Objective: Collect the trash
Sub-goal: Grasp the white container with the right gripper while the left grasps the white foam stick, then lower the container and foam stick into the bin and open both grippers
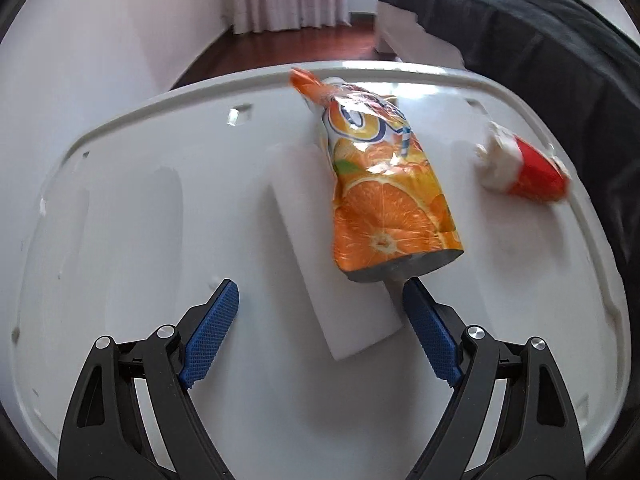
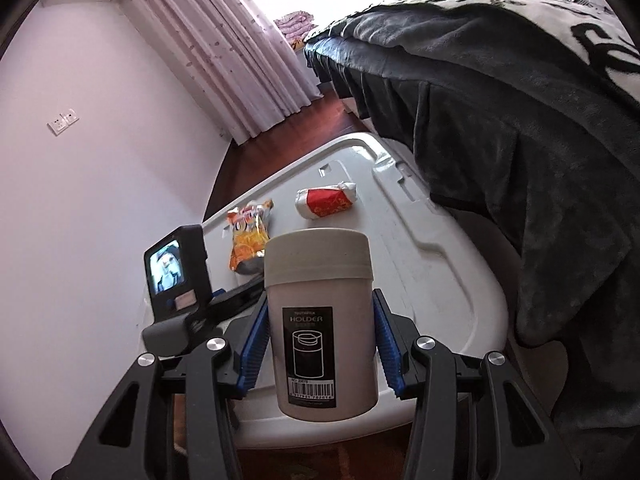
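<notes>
An orange juice pouch (image 1: 384, 184) lies on the white plastic lid (image 1: 160, 208), partly over a white block (image 1: 336, 280). A crumpled red-and-white wrapper (image 1: 520, 164) lies to its right. My left gripper (image 1: 320, 300) is open just in front of the pouch's bottom end, its fingers wide apart and empty. My right gripper (image 2: 320, 332) is shut on a beige cylindrical container (image 2: 320, 320) labelled HOLDER, held above the near end of the lid (image 2: 420, 248). The pouch (image 2: 250, 236) and wrapper (image 2: 326, 200) show beyond it, with the left gripper's body (image 2: 180, 268) at the left.
A bed with a dark blanket (image 2: 500, 120) stands close along the right of the lid. A white wall (image 2: 80, 200) is at the left, curtains (image 2: 224, 48) and dark wood floor (image 1: 280, 48) beyond the far end.
</notes>
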`<state>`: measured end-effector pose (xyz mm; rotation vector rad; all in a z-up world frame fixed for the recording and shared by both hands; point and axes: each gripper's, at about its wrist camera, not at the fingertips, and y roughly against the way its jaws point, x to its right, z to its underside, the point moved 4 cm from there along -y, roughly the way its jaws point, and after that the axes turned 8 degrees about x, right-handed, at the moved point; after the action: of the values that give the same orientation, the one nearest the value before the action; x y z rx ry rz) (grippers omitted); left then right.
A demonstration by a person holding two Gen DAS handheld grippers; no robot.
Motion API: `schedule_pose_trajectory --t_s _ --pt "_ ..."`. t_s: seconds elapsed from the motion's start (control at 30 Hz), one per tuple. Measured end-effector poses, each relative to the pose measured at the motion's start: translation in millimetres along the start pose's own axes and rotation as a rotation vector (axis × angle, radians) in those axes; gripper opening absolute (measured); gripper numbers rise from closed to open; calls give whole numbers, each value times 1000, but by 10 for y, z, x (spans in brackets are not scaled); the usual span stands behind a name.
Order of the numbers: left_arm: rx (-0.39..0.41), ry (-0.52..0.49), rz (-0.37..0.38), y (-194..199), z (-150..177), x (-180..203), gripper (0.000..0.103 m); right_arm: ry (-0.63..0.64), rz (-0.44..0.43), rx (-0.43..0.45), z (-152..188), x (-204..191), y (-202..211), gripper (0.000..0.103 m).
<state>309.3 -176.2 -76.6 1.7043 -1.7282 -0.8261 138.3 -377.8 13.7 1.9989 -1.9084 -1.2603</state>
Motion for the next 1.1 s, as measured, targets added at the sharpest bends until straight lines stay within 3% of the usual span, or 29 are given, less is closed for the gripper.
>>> schedule_pose_trajectory --t_s 0.03,0.1,0.17,0.27,0.37,0.7,0.97,1.1 --pt "13 -3 -21 -3 0 -33 68 -4 -7 -9 9 -7 -5 48" --pt "54 -72 -53 12 6 -36 30 -4 -10 -16 14 -29 -14 48" --pt "71 -129 -18 32 11 -46 25 -3 -17 -21 17 -59 -30 48" --pt "78 -113 109 119 29 -188 17 7 -16 -22 31 -94 -48 48" --pt "73 -95 148 297 119 -389 15 13 -16 -29 53 -133 -71 48" --pt "171 -50 208 1518 727 -1085 15 95 -76 -84 275 -537 -204 48" --pt "165 -71 158 2375 1509 -1322 15 230 -164 -85 776 -988 28 48" --pt "106 -62 157 2551 1978 -1362 15 270 -222 -130 1331 -1116 306 48"
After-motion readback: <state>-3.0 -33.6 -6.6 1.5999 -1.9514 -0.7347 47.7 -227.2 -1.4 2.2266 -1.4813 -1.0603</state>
